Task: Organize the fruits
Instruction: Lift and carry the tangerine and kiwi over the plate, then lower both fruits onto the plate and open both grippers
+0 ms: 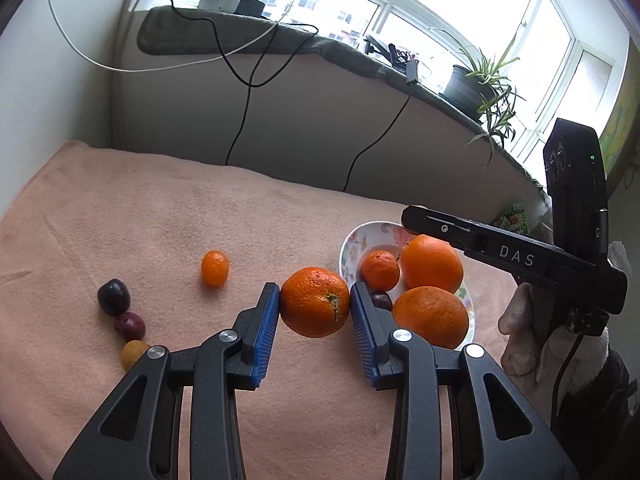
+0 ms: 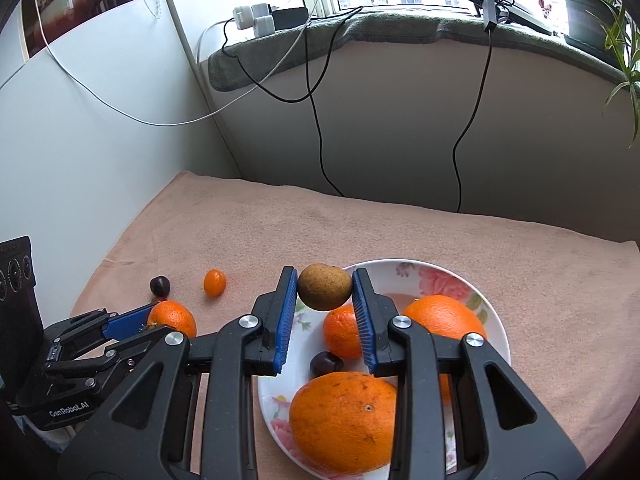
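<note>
Left gripper point(image 1: 315, 307) clamps a mandarin point(image 1: 315, 302); right gripper point(image 2: 325, 294) clamps a brown fruit point(image 2: 325, 287) over the plate point(image 2: 496, 320). Four fruits plated; kumquat point(image 1: 215, 268), plums point(image 1: 114, 297) at 9 o'clock remain.

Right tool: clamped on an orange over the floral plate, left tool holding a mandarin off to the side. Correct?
Not quite. The right tool is shut on a small brownish fruit, not an orange, as the right wrist view shows. It is over the floral plate, and the left tool does hold a mandarin beside it.
</note>
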